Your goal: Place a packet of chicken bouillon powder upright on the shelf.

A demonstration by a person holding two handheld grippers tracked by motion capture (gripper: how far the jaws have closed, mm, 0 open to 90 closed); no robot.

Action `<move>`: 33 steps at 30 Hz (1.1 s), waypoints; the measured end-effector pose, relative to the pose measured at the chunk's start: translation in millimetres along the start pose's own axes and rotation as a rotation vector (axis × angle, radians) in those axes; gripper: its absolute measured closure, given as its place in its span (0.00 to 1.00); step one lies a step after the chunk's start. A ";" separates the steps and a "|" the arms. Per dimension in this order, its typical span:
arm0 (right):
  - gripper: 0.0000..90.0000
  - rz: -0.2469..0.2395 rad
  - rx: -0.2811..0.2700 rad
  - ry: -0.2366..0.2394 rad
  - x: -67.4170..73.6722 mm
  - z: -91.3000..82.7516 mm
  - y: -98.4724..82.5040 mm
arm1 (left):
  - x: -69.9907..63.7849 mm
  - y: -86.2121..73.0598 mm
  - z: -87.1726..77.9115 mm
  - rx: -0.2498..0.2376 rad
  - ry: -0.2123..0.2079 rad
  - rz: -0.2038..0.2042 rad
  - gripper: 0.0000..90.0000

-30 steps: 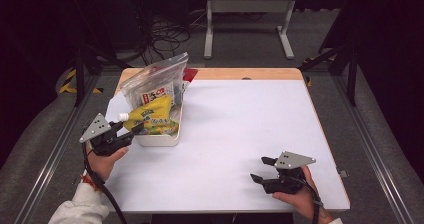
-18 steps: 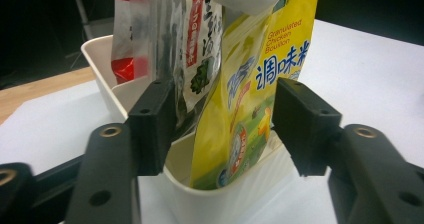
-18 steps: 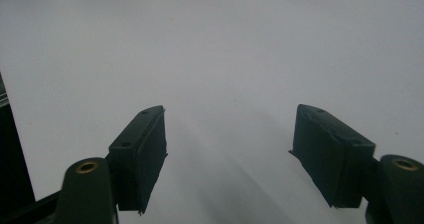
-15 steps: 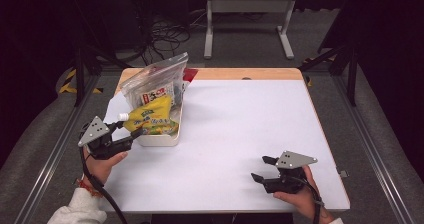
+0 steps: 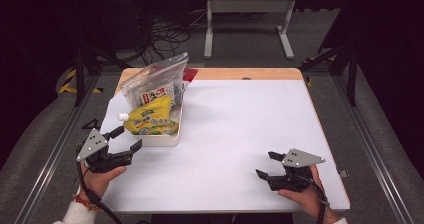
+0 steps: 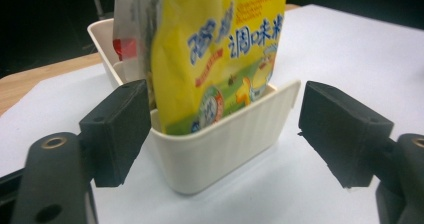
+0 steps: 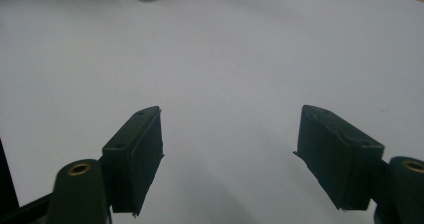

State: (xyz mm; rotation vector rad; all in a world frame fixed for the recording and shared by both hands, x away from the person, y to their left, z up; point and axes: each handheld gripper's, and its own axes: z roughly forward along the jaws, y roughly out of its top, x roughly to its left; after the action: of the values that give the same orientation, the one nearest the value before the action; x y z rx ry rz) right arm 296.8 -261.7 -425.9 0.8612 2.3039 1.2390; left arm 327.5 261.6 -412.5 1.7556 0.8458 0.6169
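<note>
My left gripper (image 5: 126, 140) has jaws wide, lined up on the bin (image 6: 220, 144) corner, probably to grab or steady it. Right gripper (image 5: 266, 165) jaws wide too, idle over bare desk (image 5: 240, 129). Yellow pouch (image 5: 150, 119) stands in the bin, far-left of desk, clear bag (image 5: 155, 81) behind it.
</note>
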 end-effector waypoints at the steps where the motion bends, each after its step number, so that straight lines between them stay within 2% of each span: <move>1: 0.28 -0.010 -0.006 -0.008 -0.3 -2.5 1.3 | -1.4 -0.7 -0.4 0.001 -0.007 0.001 0.21; 4: 0.27 -0.016 -0.011 -0.016 -1.0 -4.9 2.5 | -8.6 -1.6 -2.0 0.005 -0.021 0.015 0.20; 5: 0.27 -0.012 -0.016 -0.024 -1.6 -6.7 3.3 | -13.7 -2.2 -2.4 -0.004 -0.048 0.004 0.19; 7: 0.26 -0.014 -0.020 -0.026 -1.6 -7.8 3.6 | -16.7 -2.4 -2.3 -0.001 -0.060 0.006 0.18; 9: 0.26 -0.019 -0.025 -0.034 -1.2 -9.9 4.4 | -22.4 -3.4 -1.0 0.001 -0.096 0.001 0.18; 13: 0.25 -0.032 -0.020 -0.044 0.5 -13.2 4.6 | -33.6 -5.2 4.6 0.016 -0.134 0.018 0.17; 17: 0.24 -0.039 -0.015 -0.064 -0.4 -18.3 2.2 | -44.2 -5.8 10.1 0.042 -0.163 0.063 0.14; 21: 0.23 -0.039 -0.011 -0.079 -2.6 -22.0 -1.3 | -51.2 -7.3 15.2 0.064 -0.197 0.076 0.13; 23: 0.23 -0.038 -0.007 -0.082 -3.4 -22.9 -2.6 | -56.0 -7.6 18.0 0.082 -0.196 0.097 0.13; 27: 0.23 -0.042 0.007 -0.105 -6.4 -26.3 -7.7 | -65.1 -8.6 24.9 0.120 -0.226 0.132 0.10; 33: 0.22 -0.040 0.026 -0.125 -7.6 -30.9 -15.6 | -72.3 -10.6 33.3 0.140 -0.252 0.152 0.10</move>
State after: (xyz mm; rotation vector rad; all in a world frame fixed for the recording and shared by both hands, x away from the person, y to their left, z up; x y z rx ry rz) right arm 279.0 -292.2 -422.1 0.8714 2.2318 1.1090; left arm 305.0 187.6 -433.9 1.9895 0.5967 0.4306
